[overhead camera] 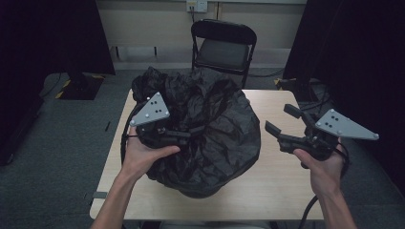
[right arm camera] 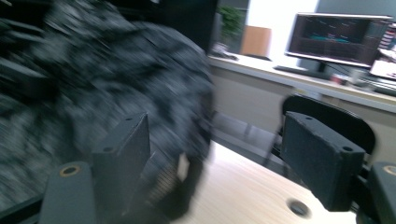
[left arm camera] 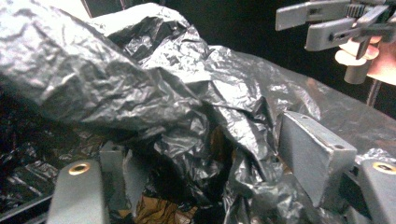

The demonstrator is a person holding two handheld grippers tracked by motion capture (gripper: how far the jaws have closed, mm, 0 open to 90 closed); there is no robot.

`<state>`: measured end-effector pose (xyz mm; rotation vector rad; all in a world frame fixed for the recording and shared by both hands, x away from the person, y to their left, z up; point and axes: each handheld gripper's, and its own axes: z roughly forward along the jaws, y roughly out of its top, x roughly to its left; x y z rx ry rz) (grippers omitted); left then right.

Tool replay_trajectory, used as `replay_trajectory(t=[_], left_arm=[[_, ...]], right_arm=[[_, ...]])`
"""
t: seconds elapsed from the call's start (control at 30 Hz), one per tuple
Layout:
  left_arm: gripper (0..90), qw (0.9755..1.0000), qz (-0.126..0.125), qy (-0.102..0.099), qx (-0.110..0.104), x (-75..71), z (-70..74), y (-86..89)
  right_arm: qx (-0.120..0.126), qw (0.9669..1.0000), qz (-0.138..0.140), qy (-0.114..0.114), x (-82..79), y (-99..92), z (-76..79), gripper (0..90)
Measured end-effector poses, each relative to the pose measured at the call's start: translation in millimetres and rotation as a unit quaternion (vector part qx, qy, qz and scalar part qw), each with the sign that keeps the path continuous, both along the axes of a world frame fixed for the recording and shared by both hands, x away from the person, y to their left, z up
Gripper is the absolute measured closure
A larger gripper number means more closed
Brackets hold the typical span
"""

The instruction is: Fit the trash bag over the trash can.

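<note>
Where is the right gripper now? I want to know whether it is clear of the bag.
In the high view the right gripper is held right of the black bag, apart from it, above the table.

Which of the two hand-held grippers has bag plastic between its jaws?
The left hand-held gripper: crumpled black bag fills its jaws. The right hand-held gripper is empty, clear of the bag.

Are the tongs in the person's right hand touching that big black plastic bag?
Apart. In the high view the right tongs hang open beside the black plastic bag, with bare table showing between them. The right gripper view also shows nothing between the jaws.
</note>
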<state>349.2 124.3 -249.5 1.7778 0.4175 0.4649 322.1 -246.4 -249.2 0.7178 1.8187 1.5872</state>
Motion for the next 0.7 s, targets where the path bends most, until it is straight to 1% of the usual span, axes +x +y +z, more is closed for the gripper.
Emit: replay_trajectory(t=[0.07, 0.13, 0.17, 0.23, 0.27, 0.3, 0.33, 0.37, 0.4, 0.43, 0.47, 0.5, 0.53, 0.57, 0.6, 0.63, 0.7], left_arm=[[27.9, 1.0, -0.004, -0.002, 0.002, 0.0, 0.6, -0.4], [27.9, 1.0, -0.004, -0.004, 0.003, -0.7, 0.6, -0.6], [27.9, 1.0, -0.005, -0.006, 0.005, -1.2, 0.5, -0.2], [29.7, 0.9999, -0.006, -0.009, 0.002, -2.5, 0.2, 1.7], [31.9, 0.9999, -0.005, -0.011, 0.001, -3.3, 0.2, 3.3], [32.2, 0.9999, -0.006, -0.012, 0.001, -4.1, 0.4, 5.2], [32.2, 0.9999, -0.005, -0.013, -0.001, -5.0, 0.7, 7.2], [31.6, 0.9999, -0.002, -0.015, -0.004, -5.8, 1.2, 9.5], [30.7, 0.9999, 0.0, -0.016, -0.006, -6.3, 1.7, 12.4], [30.4, 0.9998, 0.001, -0.016, -0.009, -6.9, 2.3, 15.6], [30.3, 0.9998, 0.004, -0.017, -0.013, -7.6, 2.5, 19.0], [30.0, 0.9997, 0.008, -0.017, -0.017, -8.3, 2.5, 22.6], [29.3, 0.9996, 0.011, -0.016, -0.02, -9.0, 2.3, 26.5], [28.6, 0.9996, 0.014, -0.017, -0.02, -9.3, 1.9, 31.0], [28.2, 0.9995, 0.018, -0.016, -0.023, -9.8, 1.4, 35.7], [28.2, 0.9993, 0.021, -0.015, -0.029, -9.9, 1.0, 41.0], [28.2, 0.9983, 0.027, -0.012, -0.05, -8.8, 0.3, 52.3]], right_arm=[[-0.009, 0.9998, 0.018, 0.005, 4.1, 12.7, 2.1, 23.1], [-0.028, 0.9991, 0.028, 0.014, 11.1, 26.0, 0.5, 21.4], [-0.039, 0.9986, 0.028, 0.021, 15.8, 31.8, -1.6, 19.3], [-0.035, 0.9979, 0.034, 0.042, 26.2, 39.1, -6.8, 17.4], [-0.031, 0.9974, 0.038, 0.052, 30.8, 41.0, -9.3, 17.7], [-0.029, 0.9966, 0.047, 0.061, 34.5, 42.0, -11.9, 20.0], [-0.03, 0.9959, 0.051, 0.069, 37.7, 42.7, -14.0, 28.4], [-0.034, 0.9946, 0.061, 0.077, 39.9, 42.9, -16.0, 38.5], [-0.033, 0.9941, 0.063, 0.082, 41.4, 42.6, -17.6, 48.2], [-0.034, 0.9942, 0.062, 0.081, 42.4, 42.3, -18.9, 57.4], [-0.039, 0.9938, 0.063, 0.082, 42.7, 42.1, -20.1, 65.8], [-0.039, 0.9938, 0.065, 0.082, 42.0, 42.3, -21.4, 72.1], [-0.041, 0.9939, 0.066, 0.078, 40.9, 42.3, -22.6, 76.9], [-0.043, 0.9944, 0.062, 0.074, 39.5, 42.1, -23.6, 81.8], [-0.044, 0.9952, 0.054, 0.068, 38.0, 41.3, -24.3, 84.8], [-0.045, 0.9956, 0.048, 0.067, 37.2, 39.6, -24.9, 86.7], [-0.044, 0.9965, 0.028, 0.065, 36.8, 34.6, -26.3, 89.9]])
